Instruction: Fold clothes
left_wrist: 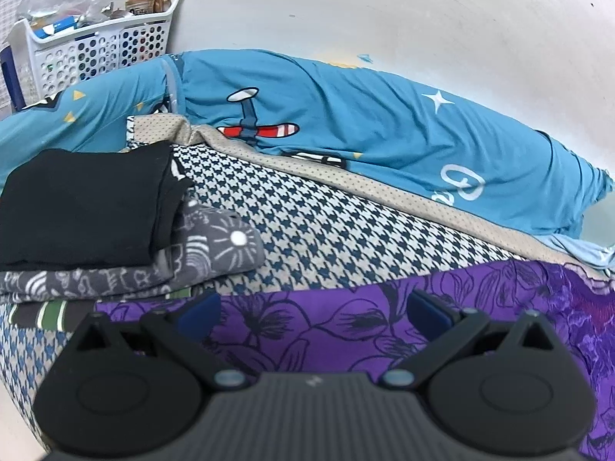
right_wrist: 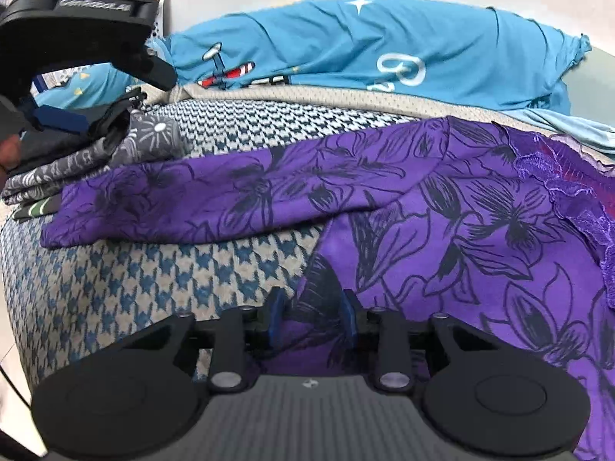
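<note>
A purple floral garment [right_wrist: 442, 207] is lying spread across a houndstooth-patterned cloth [right_wrist: 127, 288] that is covering the worktop, with one part of it folded over and reaching toward the left of the right wrist view. The right gripper [right_wrist: 310, 319] is pointing down at the near edge of that garment, its jaws standing narrowly apart with a fold of the purple fabric between the blue pads, which are pressing against it. The left gripper [left_wrist: 313, 307] is hovering over the same purple garment [left_wrist: 346, 330] farther along, its jaws gaping wide and holding nothing. At the left of both views, a folded black garment [left_wrist: 84, 211] is sitting on top of a folded grey patterned garment [left_wrist: 215, 249], which is itself resting on a striped piece showing only at its edge. Behind the houndstooth cloth, a blue printed garment [left_wrist: 384, 123] with a plane motif and white stars is lying crumpled on the pale worktop [left_wrist: 384, 19]. A white perforated basket [left_wrist: 103, 46] packed with oddments is standing at the far left corner.
</note>
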`<act>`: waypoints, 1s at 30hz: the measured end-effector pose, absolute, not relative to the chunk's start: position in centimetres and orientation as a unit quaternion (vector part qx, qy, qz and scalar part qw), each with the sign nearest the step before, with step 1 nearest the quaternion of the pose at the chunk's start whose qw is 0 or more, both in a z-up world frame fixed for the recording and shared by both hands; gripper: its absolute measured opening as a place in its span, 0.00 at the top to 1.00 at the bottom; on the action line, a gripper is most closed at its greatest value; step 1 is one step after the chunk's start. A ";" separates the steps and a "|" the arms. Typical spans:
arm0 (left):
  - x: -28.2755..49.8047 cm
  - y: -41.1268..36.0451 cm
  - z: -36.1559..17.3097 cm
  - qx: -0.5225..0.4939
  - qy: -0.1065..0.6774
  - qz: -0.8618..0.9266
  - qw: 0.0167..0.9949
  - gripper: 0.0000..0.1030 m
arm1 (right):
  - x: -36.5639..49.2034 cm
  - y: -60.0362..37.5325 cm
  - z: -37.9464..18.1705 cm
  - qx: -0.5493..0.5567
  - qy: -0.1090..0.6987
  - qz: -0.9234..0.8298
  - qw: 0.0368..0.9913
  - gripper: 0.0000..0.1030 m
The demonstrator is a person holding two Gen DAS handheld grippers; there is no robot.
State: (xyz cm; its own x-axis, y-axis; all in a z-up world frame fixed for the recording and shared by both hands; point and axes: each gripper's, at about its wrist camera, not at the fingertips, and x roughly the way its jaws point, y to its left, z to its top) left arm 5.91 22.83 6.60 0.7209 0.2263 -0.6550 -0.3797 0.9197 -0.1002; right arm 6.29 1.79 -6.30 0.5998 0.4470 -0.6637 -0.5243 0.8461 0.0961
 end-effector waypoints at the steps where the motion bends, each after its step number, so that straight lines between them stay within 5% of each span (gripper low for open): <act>1: 6.0 22.7 6.6 -0.113 0.336 0.164 0.921 0.00 | 6.1 2.1 -6.3 -0.054 0.354 0.280 0.891 0.74; 30: 9.3 10.9 2.8 -0.044 0.375 0.053 0.924 0.00 | 5.7 -12.5 -3.3 0.024 0.376 0.225 0.899 0.73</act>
